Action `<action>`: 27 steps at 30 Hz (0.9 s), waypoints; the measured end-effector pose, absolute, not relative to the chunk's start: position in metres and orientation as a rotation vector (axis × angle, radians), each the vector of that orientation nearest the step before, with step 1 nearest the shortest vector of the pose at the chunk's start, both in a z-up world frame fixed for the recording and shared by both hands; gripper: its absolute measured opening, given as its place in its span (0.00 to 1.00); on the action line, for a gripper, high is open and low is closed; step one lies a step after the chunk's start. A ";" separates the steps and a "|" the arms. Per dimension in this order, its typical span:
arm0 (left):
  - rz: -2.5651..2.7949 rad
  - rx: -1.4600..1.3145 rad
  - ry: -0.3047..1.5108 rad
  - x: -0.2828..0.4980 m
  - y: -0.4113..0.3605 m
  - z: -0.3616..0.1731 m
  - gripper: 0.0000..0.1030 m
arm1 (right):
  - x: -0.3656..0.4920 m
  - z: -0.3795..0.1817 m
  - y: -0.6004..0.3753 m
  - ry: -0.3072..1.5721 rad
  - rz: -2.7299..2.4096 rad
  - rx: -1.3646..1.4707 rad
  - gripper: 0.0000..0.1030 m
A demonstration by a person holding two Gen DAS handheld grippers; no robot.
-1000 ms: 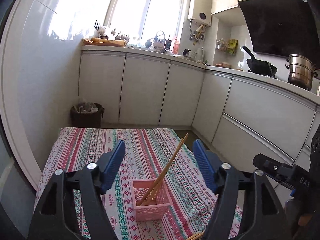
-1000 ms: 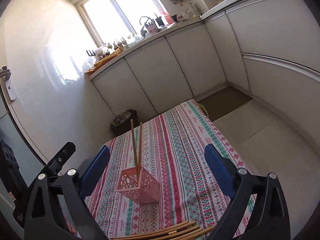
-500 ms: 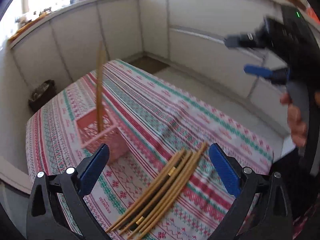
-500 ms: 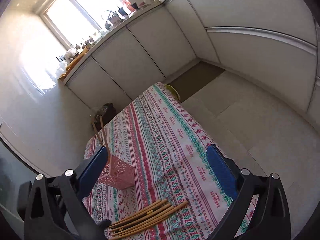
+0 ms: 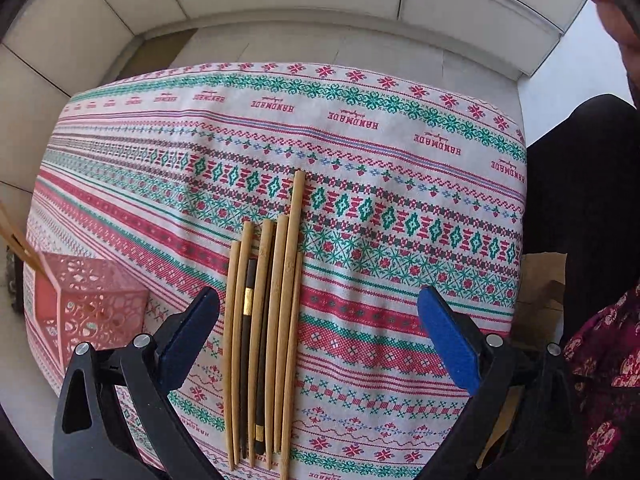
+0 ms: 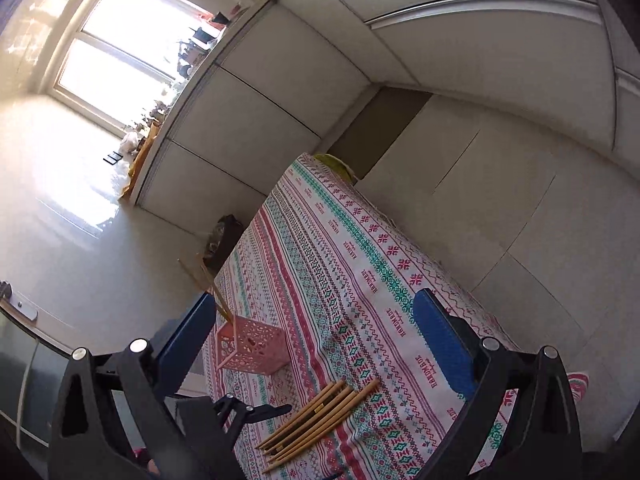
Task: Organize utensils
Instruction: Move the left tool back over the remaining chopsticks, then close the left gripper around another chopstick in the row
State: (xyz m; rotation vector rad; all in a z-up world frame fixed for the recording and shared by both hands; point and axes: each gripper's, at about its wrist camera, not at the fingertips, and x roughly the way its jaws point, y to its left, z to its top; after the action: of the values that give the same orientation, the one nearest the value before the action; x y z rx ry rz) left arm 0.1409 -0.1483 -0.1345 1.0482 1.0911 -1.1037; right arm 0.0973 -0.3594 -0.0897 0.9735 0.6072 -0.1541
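Several bamboo chopsticks and a dark one lie side by side in a bundle (image 5: 264, 320) on the patterned tablecloth (image 5: 360, 140). My left gripper (image 5: 320, 304) points straight down over them. Its jaws are closing from wide; the bundle lies between them near the left finger, and the pads do not press it. A pink lattice basket (image 5: 92, 312) stands to the left with two chopsticks (image 5: 20, 244) leaning in it. In the right wrist view my right gripper (image 6: 314, 304) hangs open and empty above the table, beyond the bundle (image 6: 320, 416) and beside the basket (image 6: 252, 346).
White kitchen cabinets (image 6: 280, 80) run along the far walls. A dark bin (image 6: 220, 240) stands on the floor behind the table's far corner. The person's dark trousers (image 5: 580, 200) are at the table's right edge.
The left gripper has tipped down and dropped from looking across the kitchen to hanging right over the chopstick bundle. The right gripper has rolled and moved a little; its jaws stay wide.
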 end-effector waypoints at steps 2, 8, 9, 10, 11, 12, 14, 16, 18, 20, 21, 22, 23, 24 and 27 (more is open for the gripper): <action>-1.115 1.073 1.130 0.147 -0.157 -0.142 0.80 | 0.095 -0.091 -0.366 0.606 -0.153 0.999 0.93; -1.092 1.106 1.209 0.165 -0.166 -0.155 0.23 | 0.093 -0.097 -0.376 0.622 -0.150 1.040 0.93; -1.091 1.097 1.208 0.168 -0.167 -0.155 0.21 | 0.093 -0.097 -0.377 0.626 -0.148 1.046 0.93; -1.084 1.090 1.204 0.171 -0.169 -0.156 0.19 | 0.093 -0.098 -0.377 0.631 -0.146 1.051 0.93; -1.078 1.087 1.206 0.174 -0.169 -0.157 0.18 | 0.093 -0.099 -0.378 0.637 -0.144 1.056 0.93; -1.077 1.090 1.211 0.176 -0.171 -0.159 0.16 | 0.094 -0.100 -0.378 0.642 -0.141 1.060 0.93; -1.071 1.103 1.213 0.181 -0.176 -0.163 0.15 | 0.093 -0.100 -0.378 0.646 -0.142 1.059 0.93; -1.068 1.106 1.214 0.186 -0.177 -0.164 0.14 | 0.093 -0.100 -0.378 0.645 -0.143 1.057 0.93; -1.059 1.097 1.212 0.201 -0.179 -0.166 0.14 | 0.093 -0.100 -0.379 0.647 -0.145 1.056 0.93; -1.057 1.094 1.213 0.205 -0.173 -0.168 0.14 | 0.093 -0.101 -0.378 0.654 -0.143 1.057 0.93; -1.055 1.101 1.207 0.207 -0.173 -0.170 0.14 | 0.093 -0.101 -0.378 0.659 -0.141 1.056 0.93; -1.051 1.109 1.205 0.209 -0.172 -0.171 0.14 | 0.094 -0.101 -0.378 0.661 -0.141 1.055 0.93; -1.052 1.114 1.202 0.212 -0.172 -0.173 0.13 | 0.094 -0.101 -0.377 0.662 -0.142 1.054 0.93; -1.057 1.113 1.196 0.214 -0.170 -0.174 0.11 | 0.093 -0.101 -0.378 0.662 -0.144 1.055 0.93; -1.077 1.142 1.187 0.212 -0.170 -0.176 0.05 | 0.093 -0.102 -0.379 0.667 -0.149 1.059 0.93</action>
State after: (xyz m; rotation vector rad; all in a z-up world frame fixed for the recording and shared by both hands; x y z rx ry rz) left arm 0.2122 -0.1700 -0.1758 1.1424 1.1865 -1.0765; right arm 0.0932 -0.3795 -0.1021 1.0587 0.6672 -0.1489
